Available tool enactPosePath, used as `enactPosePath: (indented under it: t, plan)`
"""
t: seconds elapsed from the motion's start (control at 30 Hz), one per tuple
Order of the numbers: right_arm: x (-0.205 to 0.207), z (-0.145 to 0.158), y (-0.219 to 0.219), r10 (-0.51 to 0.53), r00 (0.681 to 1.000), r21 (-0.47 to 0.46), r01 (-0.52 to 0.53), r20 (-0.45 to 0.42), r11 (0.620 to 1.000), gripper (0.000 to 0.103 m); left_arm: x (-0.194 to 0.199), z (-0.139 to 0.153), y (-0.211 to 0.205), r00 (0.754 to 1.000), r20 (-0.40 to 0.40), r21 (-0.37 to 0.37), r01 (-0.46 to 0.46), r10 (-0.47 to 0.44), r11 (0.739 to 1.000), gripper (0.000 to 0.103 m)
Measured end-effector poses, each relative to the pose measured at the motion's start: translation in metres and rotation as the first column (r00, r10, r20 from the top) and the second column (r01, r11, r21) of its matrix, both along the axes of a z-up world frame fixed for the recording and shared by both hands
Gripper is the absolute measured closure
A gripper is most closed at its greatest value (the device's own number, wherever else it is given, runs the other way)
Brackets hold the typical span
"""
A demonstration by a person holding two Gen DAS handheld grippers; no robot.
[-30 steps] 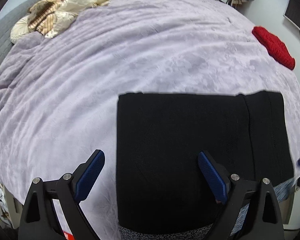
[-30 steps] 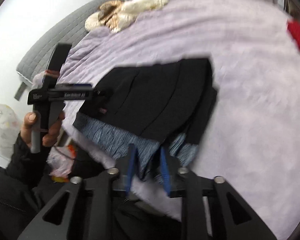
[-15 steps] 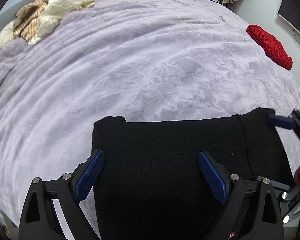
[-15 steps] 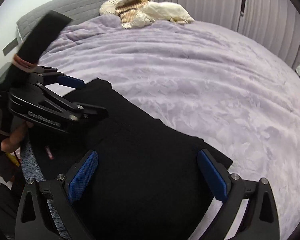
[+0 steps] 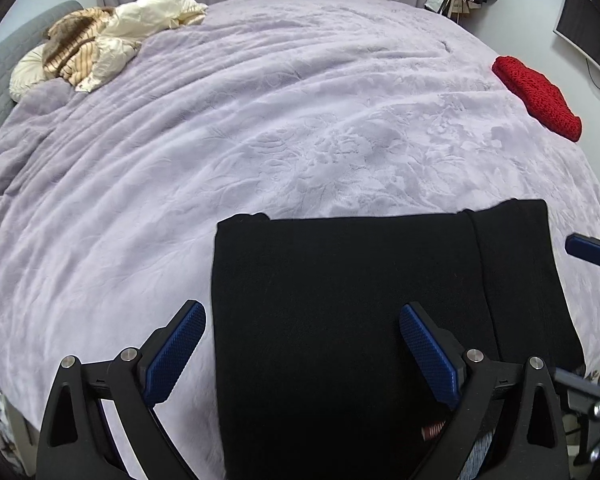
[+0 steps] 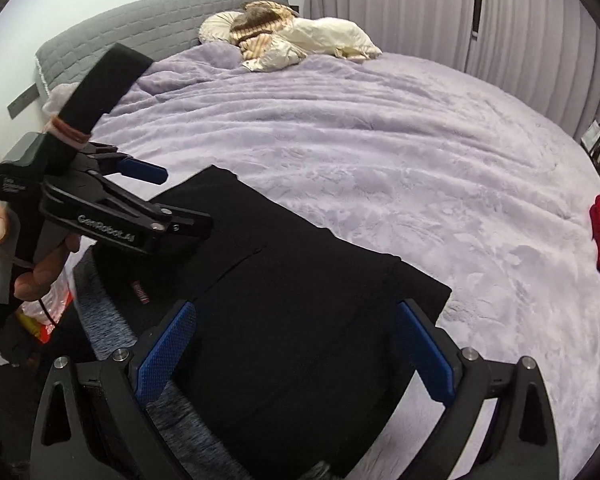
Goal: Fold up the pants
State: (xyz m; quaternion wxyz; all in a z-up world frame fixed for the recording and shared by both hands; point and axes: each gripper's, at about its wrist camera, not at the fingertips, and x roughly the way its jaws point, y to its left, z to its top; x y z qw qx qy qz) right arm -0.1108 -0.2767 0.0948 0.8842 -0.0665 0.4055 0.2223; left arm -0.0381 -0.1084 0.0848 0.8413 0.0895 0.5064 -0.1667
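The right claw [image 6: 296, 350] has just opened wide and let go of the black pants [image 5: 340, 320], which now lie folded on the bed [image 5: 260, 140] near its front edge, while the left claw [image 5: 302, 354] hovers wide and empty above them, so the fold looks finished.

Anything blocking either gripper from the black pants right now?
Nothing visible. The black pants lie folded on the lilac blanket, directly under the open left gripper and open right gripper; the red knit sits far off.
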Motion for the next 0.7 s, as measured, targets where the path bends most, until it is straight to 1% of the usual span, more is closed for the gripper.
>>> enactPosePath:
  t: [0.07,0.13,0.23,0.27,0.3,0.37,0.43,0.5,0.57,0.67,0.7]
  plan:
    - [-0.018,0.003,0.008,0.033,0.999,-0.005,-0.033,0.002,0.999,0.003,-0.010,0.002,0.004,1.000,0.017,0.020,-0.005,0.005,1.000,0.005]
    - [-0.029,-0.002,0.017,0.058,0.998,-0.021,-0.058,-0.015,0.998,0.003,-0.018,0.000,0.009,1.000,0.016,0.036,-0.020,0.019,0.999,0.005]
    - [-0.043,-0.017,0.023,0.082,0.995,-0.017,-0.083,-0.053,0.996,0.003,-0.027,-0.010,0.016,1.000,-0.007,0.029,-0.029,0.029,0.999,0.005]
    - [-0.045,-0.024,0.024,0.084,0.994,-0.024,-0.085,-0.067,0.996,0.003,-0.029,-0.014,0.019,0.999,-0.014,0.014,-0.032,0.032,0.999,0.005]
    - [-0.048,-0.033,0.025,0.071,0.995,-0.060,-0.075,-0.068,0.995,0.003,-0.030,-0.015,0.021,0.999,-0.021,0.001,-0.032,0.032,0.999,0.005]
    - [-0.052,-0.041,0.028,0.057,0.997,-0.120,-0.062,-0.044,0.991,0.003,-0.030,-0.017,0.024,0.999,-0.028,-0.022,-0.041,0.040,0.999,0.005]
    - [-0.054,-0.043,0.033,0.068,0.997,-0.158,-0.070,-0.022,0.985,0.003,-0.029,-0.017,0.025,0.998,-0.037,-0.028,-0.043,0.041,0.999,0.005]
    - [-0.054,-0.039,0.034,0.071,0.997,-0.177,-0.076,-0.032,0.981,0.003,-0.031,-0.013,0.026,0.999,-0.026,-0.012,-0.042,0.042,0.999,0.005]
    - [-0.055,-0.029,0.031,0.070,0.997,-0.163,-0.075,-0.040,0.984,0.003,-0.038,-0.005,0.028,0.999,-0.001,0.011,-0.046,0.046,0.999,0.005]
    - [-0.065,-0.007,0.022,0.078,0.997,-0.074,-0.080,-0.028,0.994,0.003,-0.052,0.009,0.040,0.999,0.034,0.003,-0.037,0.037,0.999,0.005]
    - [-0.070,0.000,0.020,0.098,0.995,-0.020,-0.098,-0.033,0.995,0.003,-0.058,0.011,0.046,0.999,0.038,-0.013,-0.035,0.036,0.999,0.005]
